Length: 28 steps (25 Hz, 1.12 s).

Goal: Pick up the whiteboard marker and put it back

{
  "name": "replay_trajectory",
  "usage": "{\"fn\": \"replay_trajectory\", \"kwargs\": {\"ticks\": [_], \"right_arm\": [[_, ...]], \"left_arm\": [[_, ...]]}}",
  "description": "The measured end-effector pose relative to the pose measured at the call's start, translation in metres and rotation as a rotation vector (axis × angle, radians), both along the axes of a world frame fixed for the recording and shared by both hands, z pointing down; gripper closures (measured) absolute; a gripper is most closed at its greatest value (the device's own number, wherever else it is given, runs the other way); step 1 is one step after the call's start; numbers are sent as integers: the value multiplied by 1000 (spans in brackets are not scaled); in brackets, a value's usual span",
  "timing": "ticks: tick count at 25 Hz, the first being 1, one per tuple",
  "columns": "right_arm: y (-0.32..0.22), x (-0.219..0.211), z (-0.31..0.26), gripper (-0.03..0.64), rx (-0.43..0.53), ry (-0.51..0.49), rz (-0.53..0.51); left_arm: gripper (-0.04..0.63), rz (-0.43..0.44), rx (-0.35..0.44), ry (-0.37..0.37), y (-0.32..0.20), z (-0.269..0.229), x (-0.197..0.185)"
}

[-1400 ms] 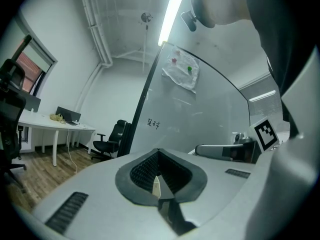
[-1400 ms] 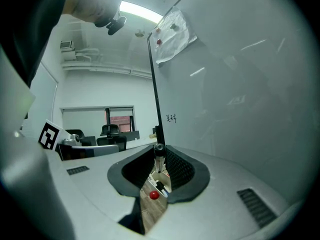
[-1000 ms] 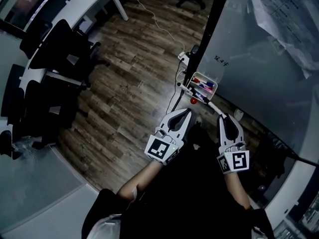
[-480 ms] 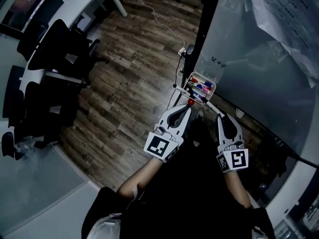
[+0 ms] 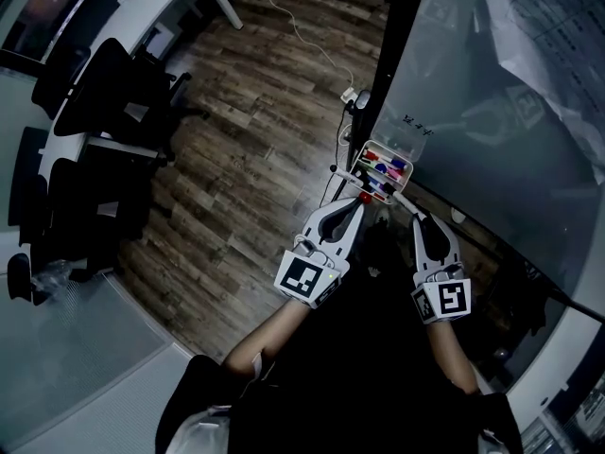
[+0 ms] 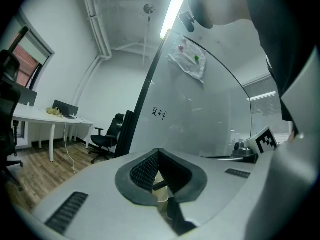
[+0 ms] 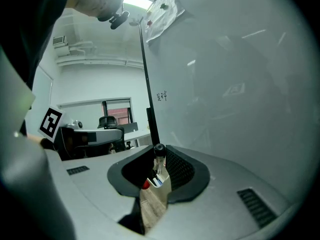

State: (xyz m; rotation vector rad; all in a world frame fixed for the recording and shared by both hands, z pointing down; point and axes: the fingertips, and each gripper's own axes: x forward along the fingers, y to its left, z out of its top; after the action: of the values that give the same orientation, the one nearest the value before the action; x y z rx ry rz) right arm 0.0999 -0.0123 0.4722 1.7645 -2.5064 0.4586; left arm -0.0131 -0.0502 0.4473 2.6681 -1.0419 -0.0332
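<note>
A whiteboard marker [image 5: 405,203] with a pale body and a black end [image 7: 159,149] sticks forward out of my right gripper [image 5: 419,219], which is shut on it. Just ahead, at the foot of the glass whiteboard [image 5: 473,149], hangs a small white tray [image 5: 365,149] holding red, blue and dark markers. Through the right gripper's jaws, the tray [image 7: 162,185] shows beyond the held marker [image 7: 159,162]. My left gripper [image 5: 358,207] hovers beside it to the left, its tips meeting [image 6: 158,153], with nothing seen in them.
A red knob [image 5: 364,198] sits below the tray near the left gripper's tip. A power strip with a cable [image 5: 350,100] lies on the wooden floor. Black office chairs [image 5: 104,93] and a white desk [image 5: 151,3] stand at the left. Papers [image 5: 544,26] hang on the board.
Both grippers have edged a little closer to the tray. The marker stays in the right gripper.
</note>
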Motion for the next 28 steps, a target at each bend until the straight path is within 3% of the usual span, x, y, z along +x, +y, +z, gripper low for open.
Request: {"fn": "replay_trajectory", "kwargs": {"ticks": [14, 28], "right_arm": [[-10, -1, 17, 534, -58, 14, 19], [-19, -5, 31, 534, -109, 33, -1]], "left_arm": [[588, 32, -30, 1, -8, 4, 4], [588, 7, -59, 4, -18, 10, 2]]}}
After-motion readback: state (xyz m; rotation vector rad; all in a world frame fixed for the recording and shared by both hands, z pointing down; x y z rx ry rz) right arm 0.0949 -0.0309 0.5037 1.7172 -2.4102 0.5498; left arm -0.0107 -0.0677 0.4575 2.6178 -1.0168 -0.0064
